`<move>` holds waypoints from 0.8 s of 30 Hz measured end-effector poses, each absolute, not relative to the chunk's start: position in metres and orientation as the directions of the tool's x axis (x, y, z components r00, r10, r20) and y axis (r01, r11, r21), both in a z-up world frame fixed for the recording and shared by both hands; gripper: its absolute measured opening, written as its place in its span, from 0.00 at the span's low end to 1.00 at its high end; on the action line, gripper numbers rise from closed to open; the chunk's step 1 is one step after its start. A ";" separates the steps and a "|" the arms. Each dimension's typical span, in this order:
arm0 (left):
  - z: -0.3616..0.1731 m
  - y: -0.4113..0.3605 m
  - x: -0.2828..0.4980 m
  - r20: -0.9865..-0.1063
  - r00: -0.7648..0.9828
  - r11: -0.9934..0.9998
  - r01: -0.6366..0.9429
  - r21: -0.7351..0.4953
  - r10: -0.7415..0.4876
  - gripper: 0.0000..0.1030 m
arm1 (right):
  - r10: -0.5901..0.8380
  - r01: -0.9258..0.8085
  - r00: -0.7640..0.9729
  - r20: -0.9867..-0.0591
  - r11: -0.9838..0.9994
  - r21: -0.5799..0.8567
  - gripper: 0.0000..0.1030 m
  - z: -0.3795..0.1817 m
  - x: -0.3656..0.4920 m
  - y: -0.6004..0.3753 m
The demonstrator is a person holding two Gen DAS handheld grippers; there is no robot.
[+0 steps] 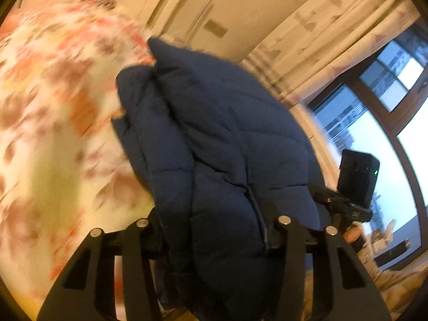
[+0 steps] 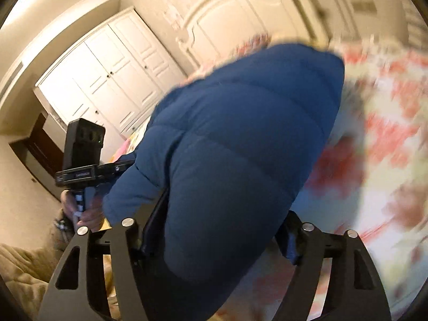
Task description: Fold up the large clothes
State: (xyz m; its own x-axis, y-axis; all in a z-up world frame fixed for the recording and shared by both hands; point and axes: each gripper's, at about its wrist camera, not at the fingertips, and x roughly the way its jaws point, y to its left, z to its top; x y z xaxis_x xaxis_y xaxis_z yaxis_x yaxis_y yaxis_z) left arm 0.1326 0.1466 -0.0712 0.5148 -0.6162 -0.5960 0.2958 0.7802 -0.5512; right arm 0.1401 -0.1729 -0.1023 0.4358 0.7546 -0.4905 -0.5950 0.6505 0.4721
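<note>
- A puffy navy-blue quilted jacket (image 1: 214, 139) lay bunched on the floral red-and-cream bedspread (image 1: 48, 93).
- Left claw (image 1: 214, 230) and right claw (image 2: 216, 230) each clenched a jacket fold.
- White panelled wardrobe (image 2: 107, 80) and curtained window (image 1: 374, 123) flanked the bed.

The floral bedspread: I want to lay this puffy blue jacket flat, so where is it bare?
The floral bedspread lies bare left of the blue jacket in the left wrist view, and right of it in the right wrist view, up to the white headboard. It is crowded near the fingers, where the jacket bunches, and by the beige blanket.
</note>
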 end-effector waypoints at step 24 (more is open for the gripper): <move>-0.072 -0.005 0.291 -0.629 0.739 0.965 0.113 -0.236 -0.241 0.97 | 0.324 -0.177 0.734 -0.597 0.940 0.293 0.94 -0.072 0.270 -0.299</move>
State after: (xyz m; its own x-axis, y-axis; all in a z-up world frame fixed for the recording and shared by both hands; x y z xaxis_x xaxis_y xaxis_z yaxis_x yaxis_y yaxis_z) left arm 0.2910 -0.0050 -0.0722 0.7392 -0.2405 -0.6291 0.1132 0.9651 -0.2360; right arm 0.2699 -0.2987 -0.0717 0.7338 0.3239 -0.5972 -0.1767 0.9398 0.2926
